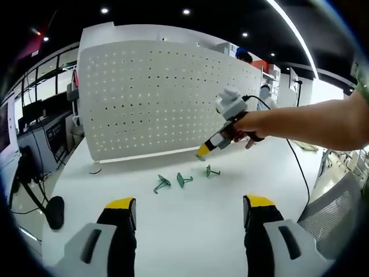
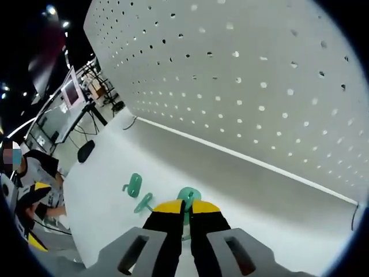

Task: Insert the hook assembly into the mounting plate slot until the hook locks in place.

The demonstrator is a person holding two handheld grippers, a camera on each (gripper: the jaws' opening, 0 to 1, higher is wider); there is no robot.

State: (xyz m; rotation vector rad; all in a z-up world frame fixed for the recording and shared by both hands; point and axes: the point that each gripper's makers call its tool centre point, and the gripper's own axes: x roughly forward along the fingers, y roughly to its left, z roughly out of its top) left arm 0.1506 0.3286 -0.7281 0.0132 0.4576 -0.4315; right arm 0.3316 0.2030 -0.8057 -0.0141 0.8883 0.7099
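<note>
While the right gripper goes in for a pick, this is how things stand.

Right gripper (image 2: 185, 214): jaws drawn close together around a green hook (image 2: 186, 196) on the white table (image 2: 242, 184); contact looks made, but whether the grip is firm I cannot tell. From the left gripper view, the same gripper (image 1: 203, 152) reaches in from the right, tip down at the tabletop.

Left gripper (image 1: 190, 213): jaws spread wide, holding nothing, hovering low over the table and well back from the hooks.

Hooks: 3 green pieces in a loose row on the table; the nearest-left one (image 1: 162, 184) and the middle one (image 1: 184, 179) lie free, the 3rd (image 1: 211, 171) sits just beside the right gripper's tip.

Mounting plate (image 1: 155, 98): the white perforated panel stands upright behind the hooks, near them but apart.

Step in hand: judged as grasping 1 hook, insertion not yet begun.

Doing it well: clamp squarely on the hook's body, leaving the mounting end exposed; lift straight so the neighbours aren't knocked; line that end up with a hole before pushing.

Risk: a shallow pinch could let the hook twist.
</note>
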